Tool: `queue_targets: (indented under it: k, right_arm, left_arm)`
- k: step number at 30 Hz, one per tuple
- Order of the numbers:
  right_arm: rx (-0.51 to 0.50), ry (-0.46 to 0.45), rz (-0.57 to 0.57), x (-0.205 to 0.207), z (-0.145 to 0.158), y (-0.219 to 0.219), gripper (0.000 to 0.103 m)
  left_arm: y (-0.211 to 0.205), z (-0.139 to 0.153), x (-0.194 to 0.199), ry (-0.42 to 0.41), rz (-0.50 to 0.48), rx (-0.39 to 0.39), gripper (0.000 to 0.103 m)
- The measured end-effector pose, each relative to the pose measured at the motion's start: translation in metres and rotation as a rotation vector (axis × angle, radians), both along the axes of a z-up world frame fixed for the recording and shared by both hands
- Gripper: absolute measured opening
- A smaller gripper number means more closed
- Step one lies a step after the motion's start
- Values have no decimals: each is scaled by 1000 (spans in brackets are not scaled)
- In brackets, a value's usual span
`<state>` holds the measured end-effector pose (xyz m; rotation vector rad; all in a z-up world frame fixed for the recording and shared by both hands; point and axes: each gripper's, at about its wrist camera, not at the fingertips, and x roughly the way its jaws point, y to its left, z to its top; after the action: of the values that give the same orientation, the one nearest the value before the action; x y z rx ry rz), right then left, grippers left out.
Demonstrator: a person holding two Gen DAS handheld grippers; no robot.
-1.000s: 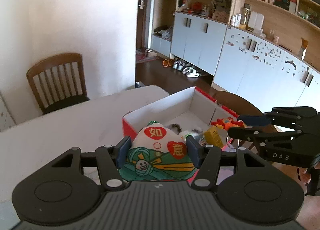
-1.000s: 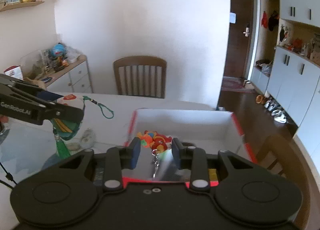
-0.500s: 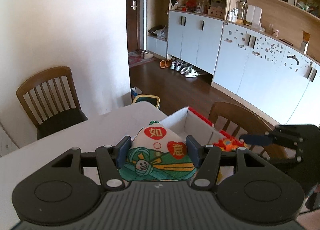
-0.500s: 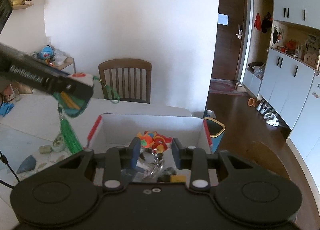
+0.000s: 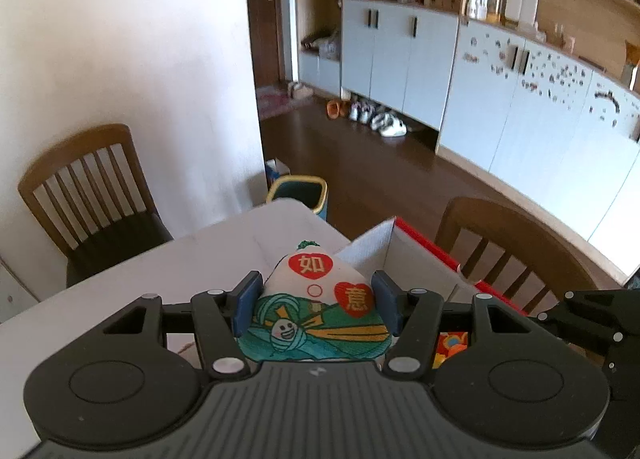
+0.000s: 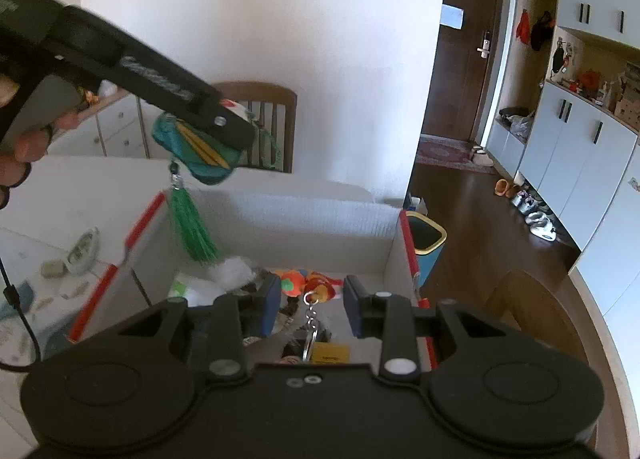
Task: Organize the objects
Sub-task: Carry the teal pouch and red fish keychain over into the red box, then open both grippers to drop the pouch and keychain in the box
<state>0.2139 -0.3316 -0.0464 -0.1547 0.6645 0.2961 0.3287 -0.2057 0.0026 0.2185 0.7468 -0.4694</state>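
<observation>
The left hand-held gripper (image 5: 316,309), clamping a stuffed charm (image 5: 318,307), is swinging over the box (image 6: 280,215) at lower centre; the right hand-held gripper (image 6: 308,309), pinching a keychain toy (image 6: 310,285), is sinking inside, both nearing release.

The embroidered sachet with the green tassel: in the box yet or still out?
Out. The sachet hangs clamped in the left gripper above the box, its tassel dangling past the rim.

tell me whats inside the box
Inside the box: an orange plush keychain held by the right gripper, white fluff, a yellow tag. The gripper body covers the box's near part.
</observation>
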Motion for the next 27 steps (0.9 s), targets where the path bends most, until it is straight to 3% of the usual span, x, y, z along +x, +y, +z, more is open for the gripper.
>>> queue_targets:
  k: [13, 27]
  right_arm:
    - [-65, 74, 47, 17, -42, 13, 32]
    - [-64, 129, 67, 35, -48, 11, 32]
  left_arm:
    - [-31, -69, 20, 121, -53, 100, 59]
    - [-35, -100, 30, 236, -69, 139, 60]
